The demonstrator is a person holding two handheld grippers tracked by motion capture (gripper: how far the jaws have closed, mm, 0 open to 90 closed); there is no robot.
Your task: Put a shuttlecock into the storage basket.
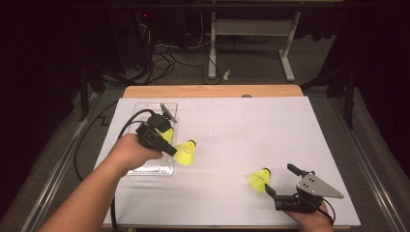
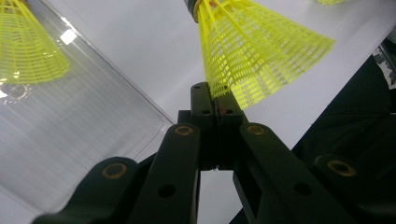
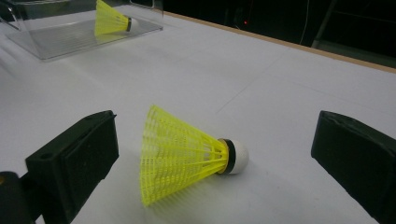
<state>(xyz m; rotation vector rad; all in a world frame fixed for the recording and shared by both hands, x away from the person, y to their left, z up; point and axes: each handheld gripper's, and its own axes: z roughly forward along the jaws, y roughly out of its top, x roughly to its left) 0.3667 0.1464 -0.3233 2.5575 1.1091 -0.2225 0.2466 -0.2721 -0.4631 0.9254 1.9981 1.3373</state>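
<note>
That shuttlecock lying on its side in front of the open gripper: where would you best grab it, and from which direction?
Probably by the skirt rim of the lying shuttlecock, as the left gripper holds its own. The right gripper already straddles it with jaws open, so coming straight forward and low should work; the small cork end looks likelier to slip.

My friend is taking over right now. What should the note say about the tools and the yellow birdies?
Left tool: shut on the skirt rim of a birdie, held beside the clear tray.
Right tool: open, jaws either side of a second birdie lying on the white table, not touching it.
Done: one birdie in tray.
Left: probably put the held birdie in the tray, then grab and move the second.
</note>
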